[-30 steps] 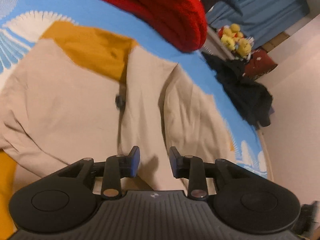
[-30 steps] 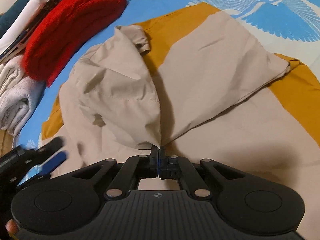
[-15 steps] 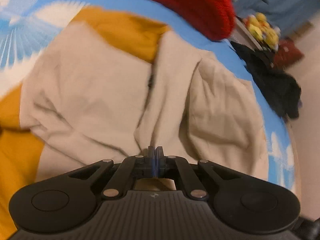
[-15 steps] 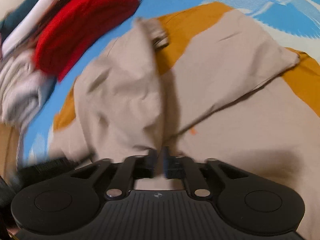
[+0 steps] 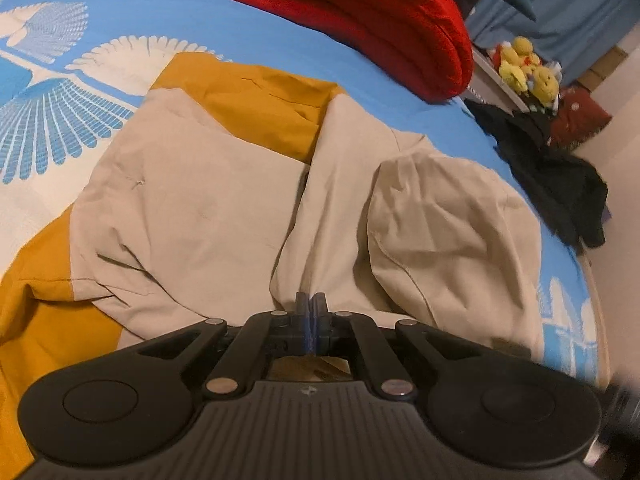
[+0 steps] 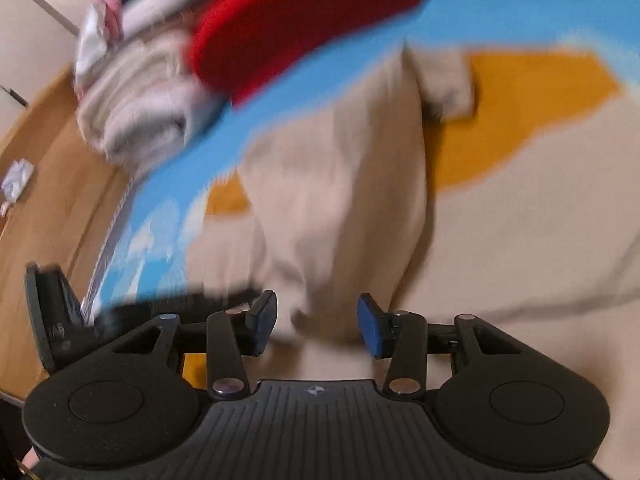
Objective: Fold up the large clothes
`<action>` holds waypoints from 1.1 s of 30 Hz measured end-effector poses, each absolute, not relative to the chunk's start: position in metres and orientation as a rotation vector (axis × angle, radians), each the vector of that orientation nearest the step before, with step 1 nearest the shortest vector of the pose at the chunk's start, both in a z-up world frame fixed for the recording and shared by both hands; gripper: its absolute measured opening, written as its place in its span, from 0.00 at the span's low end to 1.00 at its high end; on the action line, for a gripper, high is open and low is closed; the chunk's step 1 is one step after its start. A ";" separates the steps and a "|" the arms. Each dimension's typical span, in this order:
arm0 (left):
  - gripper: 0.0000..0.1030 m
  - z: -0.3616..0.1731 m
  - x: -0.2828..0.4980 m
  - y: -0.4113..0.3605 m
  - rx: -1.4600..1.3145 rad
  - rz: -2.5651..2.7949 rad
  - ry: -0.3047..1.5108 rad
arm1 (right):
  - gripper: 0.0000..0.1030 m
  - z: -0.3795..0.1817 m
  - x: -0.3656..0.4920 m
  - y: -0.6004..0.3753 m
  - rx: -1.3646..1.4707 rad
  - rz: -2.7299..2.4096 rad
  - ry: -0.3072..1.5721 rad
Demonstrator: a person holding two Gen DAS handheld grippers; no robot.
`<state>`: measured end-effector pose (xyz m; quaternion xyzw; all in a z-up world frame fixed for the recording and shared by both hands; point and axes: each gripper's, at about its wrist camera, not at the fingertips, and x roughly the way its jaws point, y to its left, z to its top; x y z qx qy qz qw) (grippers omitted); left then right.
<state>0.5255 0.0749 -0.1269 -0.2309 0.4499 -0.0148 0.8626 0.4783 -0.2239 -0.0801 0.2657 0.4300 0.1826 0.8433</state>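
— Blue bedding with white fan prints covers the bed (image 5: 280,40) you work on. What do you see at its left side?

— White fans on blue at the far left, then your garment: the beige-and-mustard jacket (image 5: 200,208) spread flat on the bed, mustard panels showing at its far edge and its near left.

— And in the middle?

— Your left gripper (image 5: 310,304) has its jaws pressed together on a beige fold of the jacket at the near edge; the cloth rises in a ridge straight from the pads. Just right of that ridge a rounded beige hump lies on the bed.

— Farther right?

— A folded red knit (image 5: 380,20) sits on the far part of the bed, well apart from the jacket. Beyond the bed's right edge lie dark clothes (image 5: 560,184) and yellow plush toys (image 5: 528,72).

— What about your right gripper (image 6: 316,320)?

— Its view is blurred. The jaws have just been opening and now stand apart; a beige fold hangs between them, and neither pad presses on it. At far left in that view a rolled pale towel (image 6: 136,120) lies beside the red knit, with wooden floor (image 6: 52,208) past the bed's edge.
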 end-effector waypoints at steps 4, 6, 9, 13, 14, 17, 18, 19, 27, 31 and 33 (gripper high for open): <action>0.01 -0.129 0.526 0.071 -0.427 -0.013 0.967 | 0.48 -0.083 0.494 -0.246 0.718 0.329 0.771; 0.01 -0.130 0.524 0.069 -0.419 -0.025 0.978 | 0.48 -0.094 0.507 -0.244 0.739 0.318 0.769; 0.01 -0.131 0.523 0.065 -0.374 -0.036 0.978 | 0.43 -0.107 0.515 -0.242 0.772 0.312 0.785; 0.01 -0.120 0.521 0.077 -0.465 -0.060 0.890 | 0.00 -0.092 0.493 -0.259 0.805 0.188 0.650; 0.01 -0.117 0.520 0.080 -0.496 -0.073 0.860 | 0.00 -0.088 0.483 -0.263 0.808 0.163 0.605; 0.01 -0.130 0.525 0.085 -0.581 -0.096 0.910 | 0.00 -0.096 0.465 -0.266 0.782 0.075 0.626; 0.01 -0.142 0.527 0.086 -0.593 -0.076 0.950 | 0.00 -0.108 0.465 -0.263 0.743 0.021 0.701; 0.01 -0.153 0.528 0.085 -0.587 -0.055 0.979 | 0.00 -0.126 0.469 -0.261 0.688 -0.068 0.829; 0.16 -0.136 0.536 0.073 -0.441 -0.035 0.947 | 0.17 -0.118 0.470 -0.258 0.618 -0.153 0.876; 0.24 -0.098 0.529 0.065 -0.319 -0.064 0.749 | 0.34 -0.082 0.456 -0.253 0.529 -0.148 0.677; 0.24 -0.095 0.526 0.060 -0.337 -0.122 0.712 | 0.34 -0.072 0.454 -0.244 0.509 -0.038 0.582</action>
